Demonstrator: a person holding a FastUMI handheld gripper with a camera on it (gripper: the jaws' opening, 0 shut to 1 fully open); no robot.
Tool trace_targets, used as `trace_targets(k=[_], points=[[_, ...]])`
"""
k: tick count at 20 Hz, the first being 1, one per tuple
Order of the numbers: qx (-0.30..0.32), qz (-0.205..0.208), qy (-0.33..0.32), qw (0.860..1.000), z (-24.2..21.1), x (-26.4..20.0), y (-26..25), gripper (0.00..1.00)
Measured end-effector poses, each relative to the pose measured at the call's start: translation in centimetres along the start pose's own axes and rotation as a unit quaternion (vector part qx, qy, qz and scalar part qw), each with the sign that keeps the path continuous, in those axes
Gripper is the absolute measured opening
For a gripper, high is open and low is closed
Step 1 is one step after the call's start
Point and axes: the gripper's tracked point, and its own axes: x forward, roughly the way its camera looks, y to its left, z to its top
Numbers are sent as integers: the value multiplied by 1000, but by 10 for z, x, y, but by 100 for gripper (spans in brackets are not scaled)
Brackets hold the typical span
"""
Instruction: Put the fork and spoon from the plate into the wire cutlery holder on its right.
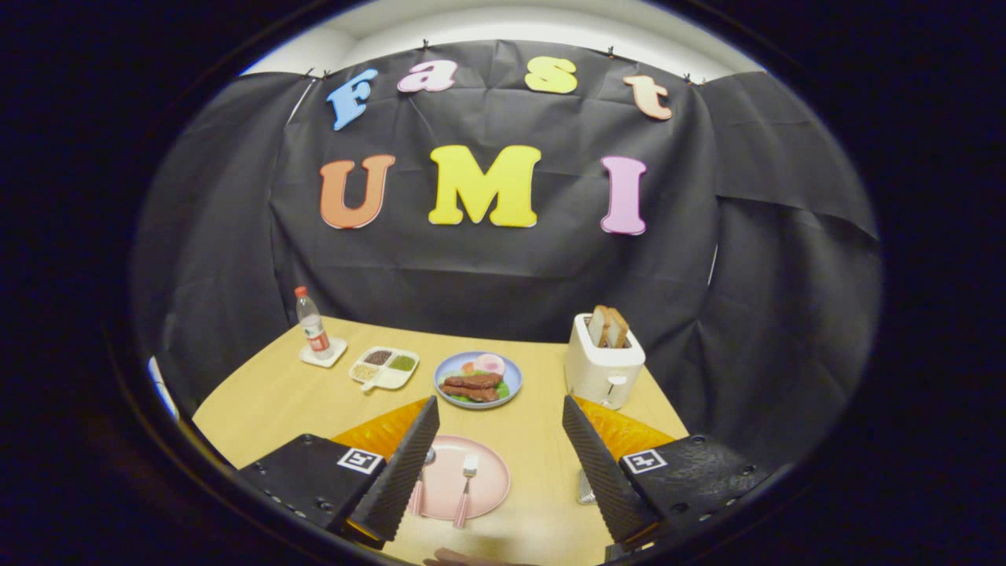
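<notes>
My gripper (499, 440) hangs above the table (542, 440) with its fingers spread wide, pinching nothing. Between them lies the pink plate (483, 479); the fork (467, 489) rests on it in plain sight, while the spoon (423, 483) is half hidden behind my left finger. The wire cutlery holder (585, 487) is a mere sliver beside my right finger. Beyond sit a blue plate of food (478, 379), a toaster (603, 368), a divided dish (384, 366) and a bottle (312, 322).
</notes>
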Motion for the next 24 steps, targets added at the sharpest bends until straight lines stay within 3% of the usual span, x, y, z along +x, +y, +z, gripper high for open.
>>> trace_targets(k=[8, 16, 20, 24], points=[[-13, 18, 111, 994, -91, 52, 23, 95], [-14, 28, 236, 971, -187, 88, 46, 93], [8, 29, 272, 962, -210, 98, 51, 74], [21, 21, 303, 953, -226, 102, 51, 47]])
